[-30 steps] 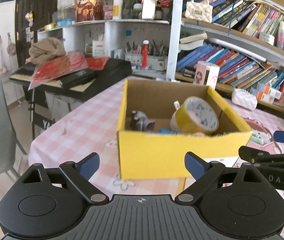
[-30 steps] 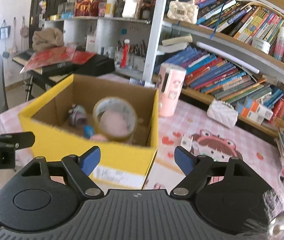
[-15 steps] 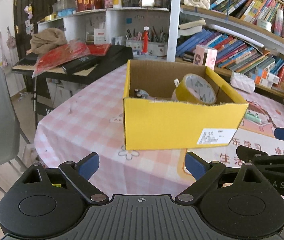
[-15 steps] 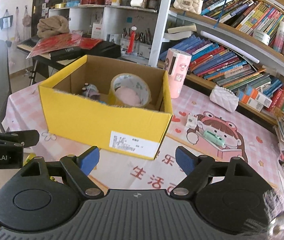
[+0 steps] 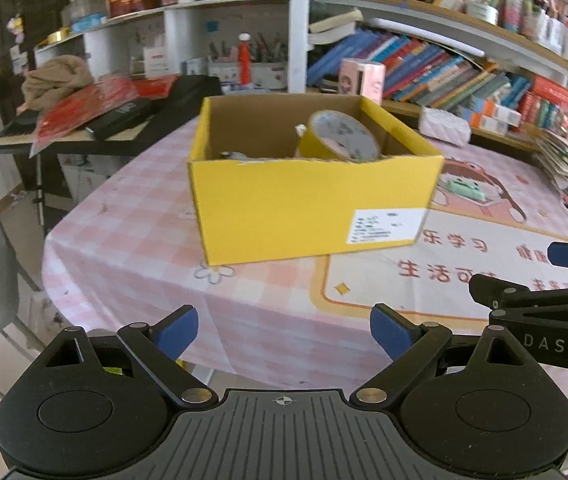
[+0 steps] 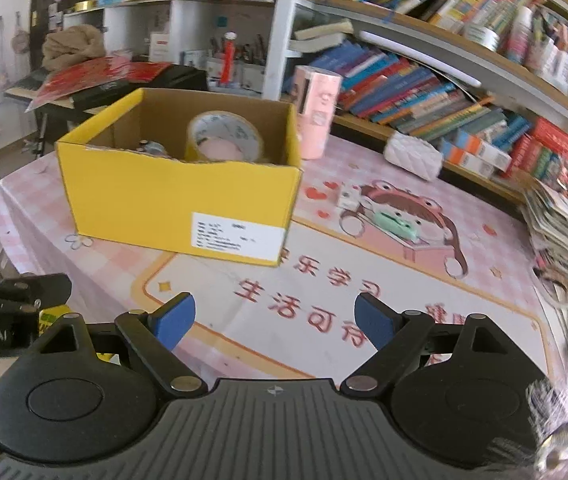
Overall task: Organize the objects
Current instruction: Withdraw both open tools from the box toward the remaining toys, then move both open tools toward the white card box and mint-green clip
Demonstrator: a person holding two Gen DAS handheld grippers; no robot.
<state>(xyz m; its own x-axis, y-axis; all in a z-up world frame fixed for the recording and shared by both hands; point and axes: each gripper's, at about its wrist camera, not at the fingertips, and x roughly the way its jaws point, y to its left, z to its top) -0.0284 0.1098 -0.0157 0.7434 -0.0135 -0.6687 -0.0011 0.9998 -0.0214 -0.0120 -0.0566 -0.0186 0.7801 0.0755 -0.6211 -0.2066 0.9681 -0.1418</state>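
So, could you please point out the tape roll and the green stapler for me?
tape roll [image 6: 224, 138], right wrist view, on its upper rim.
green stapler [image 6: 398, 226], right wrist view, on its top.

Right claw [image 6: 274, 322] empty, jaws wide and just been opening, above pink checked counter [image 6: 364, 312]. Yellow box [image 6: 176, 204] ahead-left, tape roll [image 6: 224, 138] inside. Green frog toy [image 6: 398, 226] right of box. Pink canister [image 6: 316, 114] behind box.
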